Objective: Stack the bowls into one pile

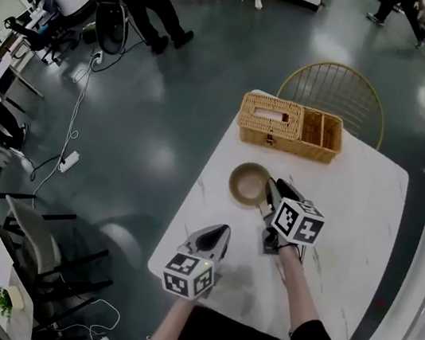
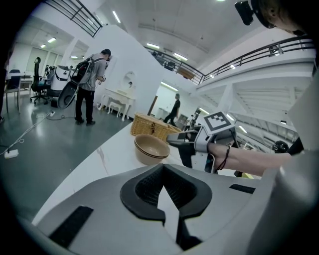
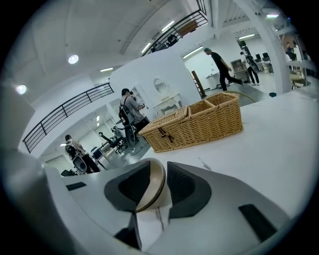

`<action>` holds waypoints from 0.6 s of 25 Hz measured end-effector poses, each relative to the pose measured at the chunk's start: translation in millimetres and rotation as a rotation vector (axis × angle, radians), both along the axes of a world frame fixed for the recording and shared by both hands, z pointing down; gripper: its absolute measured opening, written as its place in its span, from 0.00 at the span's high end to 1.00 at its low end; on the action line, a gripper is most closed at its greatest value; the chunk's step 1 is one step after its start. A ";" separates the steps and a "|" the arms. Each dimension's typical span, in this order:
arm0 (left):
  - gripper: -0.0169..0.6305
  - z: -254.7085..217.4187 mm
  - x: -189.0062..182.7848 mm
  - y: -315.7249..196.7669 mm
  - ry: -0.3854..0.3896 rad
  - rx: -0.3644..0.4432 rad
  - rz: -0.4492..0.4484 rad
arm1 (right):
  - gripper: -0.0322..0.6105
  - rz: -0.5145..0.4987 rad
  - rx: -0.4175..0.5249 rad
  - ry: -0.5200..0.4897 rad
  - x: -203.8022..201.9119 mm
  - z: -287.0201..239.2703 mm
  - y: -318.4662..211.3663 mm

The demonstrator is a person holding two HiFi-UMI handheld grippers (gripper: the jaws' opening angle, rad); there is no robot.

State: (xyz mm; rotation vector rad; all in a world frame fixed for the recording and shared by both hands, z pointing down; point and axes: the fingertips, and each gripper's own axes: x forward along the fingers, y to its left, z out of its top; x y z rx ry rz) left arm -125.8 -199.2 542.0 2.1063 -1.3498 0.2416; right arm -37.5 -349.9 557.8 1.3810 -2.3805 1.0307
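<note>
Two tan bowls point(image 1: 249, 183) are seen nested in one pile on the white tabletop point(image 1: 353, 221), just in front of the wicker basket point(image 1: 290, 127). From the left gripper view both rims of the pile point(image 2: 151, 148) are made out, one inside the other, upright.

Right claw point(image 1: 269, 188) is held at the pile's near-right edge. In the right gripper view its jaws are seen parted, and the bowl rim point(image 3: 153, 187) is straddled by them: one jaw inside the bowl, one outside. A gap is seen on the outer side of the rim, so the rim is not pinched. Contact on the inner side cannot be told.

Left claw point(image 1: 221, 231) is held over the near-left part of the tabletop, well apart from the bowls, pointed toward them. In the left gripper view its jaws are seen brought together at the tips with nothing between them; only bare tabletop is seen past them.

Wire chair point(image 1: 336, 85) is seen behind the basket, at the tabletop's far edge. People are seen standing on the grey floor point(image 1: 165, 117) in the background.
</note>
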 end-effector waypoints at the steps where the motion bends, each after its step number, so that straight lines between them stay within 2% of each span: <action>1: 0.95 -2.0 0.6 -0.3 0.001 0.006 0.005 | 0.80 0.001 -0.001 -0.011 2.6 -2.4 3.3; 6: 0.95 -16.1 7.6 2.1 0.003 0.039 0.044 | 0.90 -0.026 -0.006 -0.058 16.8 -15.3 26.7; 10: 0.95 -26.7 19.2 3.8 -0.006 0.076 0.094 | 0.91 -0.052 0.021 -0.124 32.4 -31.1 45.8; 15: 0.95 -44.3 29.4 5.0 -0.011 0.125 0.122 | 0.91 -0.058 0.069 -0.159 54.8 -55.0 67.1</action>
